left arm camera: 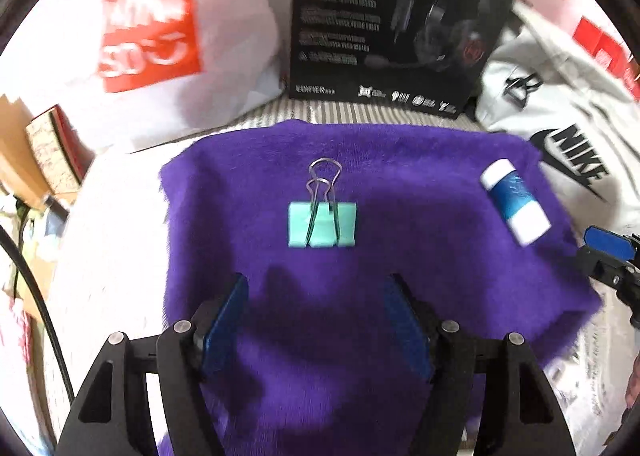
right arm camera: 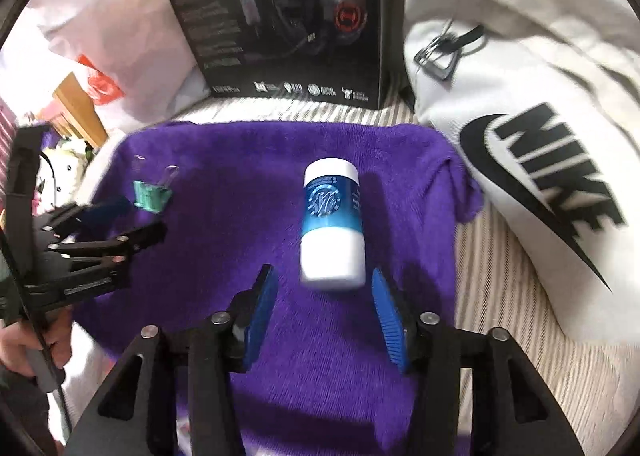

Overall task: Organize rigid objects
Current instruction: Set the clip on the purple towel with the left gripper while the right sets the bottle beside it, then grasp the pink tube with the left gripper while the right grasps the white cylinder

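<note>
A mint-green binder clip [left arm camera: 322, 225] with wire handles lies on a purple fuzzy towel [left arm camera: 400, 192]. My left gripper [left arm camera: 316, 288] is open and empty, just short of the clip. A white and blue cylindrical bottle [right arm camera: 333, 226] lies on its side on the towel [right arm camera: 240, 160]. My right gripper [right arm camera: 325, 284] is open, its blue pads either side of the bottle's near end, not touching. The bottle also shows in the left wrist view [left arm camera: 515, 202], and the clip in the right wrist view [right arm camera: 151, 196]. The left gripper appears at the left of the right wrist view [right arm camera: 120, 220].
A black headset box [left arm camera: 400, 20] stands behind the towel. A white plastic bag with a red logo [left arm camera: 152, 28] lies at back left. A white Nike bag [right arm camera: 532, 136] lies to the right. A striped surface [right arm camera: 500, 288] lies under the towel.
</note>
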`<control>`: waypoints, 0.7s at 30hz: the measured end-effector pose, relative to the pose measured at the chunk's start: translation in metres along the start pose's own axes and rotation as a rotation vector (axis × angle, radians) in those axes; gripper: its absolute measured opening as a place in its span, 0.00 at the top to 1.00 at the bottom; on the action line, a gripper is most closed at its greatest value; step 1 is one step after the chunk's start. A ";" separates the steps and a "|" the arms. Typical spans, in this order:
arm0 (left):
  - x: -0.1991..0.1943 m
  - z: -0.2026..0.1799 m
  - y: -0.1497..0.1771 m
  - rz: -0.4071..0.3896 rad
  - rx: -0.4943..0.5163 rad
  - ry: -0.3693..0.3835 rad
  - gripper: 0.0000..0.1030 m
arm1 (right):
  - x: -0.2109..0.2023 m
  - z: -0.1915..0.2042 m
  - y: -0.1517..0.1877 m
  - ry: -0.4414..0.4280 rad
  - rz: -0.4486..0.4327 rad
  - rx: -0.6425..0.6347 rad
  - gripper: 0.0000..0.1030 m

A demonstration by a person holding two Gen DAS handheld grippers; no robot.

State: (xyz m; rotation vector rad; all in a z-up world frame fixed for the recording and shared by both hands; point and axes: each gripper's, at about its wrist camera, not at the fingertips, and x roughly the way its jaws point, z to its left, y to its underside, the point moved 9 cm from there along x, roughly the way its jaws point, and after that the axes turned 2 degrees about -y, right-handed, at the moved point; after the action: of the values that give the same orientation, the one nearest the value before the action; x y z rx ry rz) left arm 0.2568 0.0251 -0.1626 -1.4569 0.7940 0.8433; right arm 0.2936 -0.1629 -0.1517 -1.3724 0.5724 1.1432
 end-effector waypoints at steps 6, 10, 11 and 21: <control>-0.053 0.009 0.049 -0.025 -0.017 0.026 0.34 | -0.059 0.006 0.022 -0.011 -0.071 0.009 0.45; -0.064 0.008 0.086 -0.002 -0.024 0.039 0.34 | -0.087 0.006 0.048 -0.023 -0.096 0.029 0.40; -0.065 0.007 0.093 0.003 -0.021 0.037 0.34 | -0.093 0.005 0.057 -0.024 -0.100 0.036 0.40; -0.050 -0.007 0.126 0.057 0.018 -0.015 0.34 | -0.104 0.002 0.132 -0.035 -0.057 0.102 0.40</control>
State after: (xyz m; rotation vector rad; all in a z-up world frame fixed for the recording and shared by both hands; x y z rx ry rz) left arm 0.1231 0.0113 -0.1818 -1.4161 0.8332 0.8863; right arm 0.1365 -0.2145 -0.1209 -1.2714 0.5559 1.0755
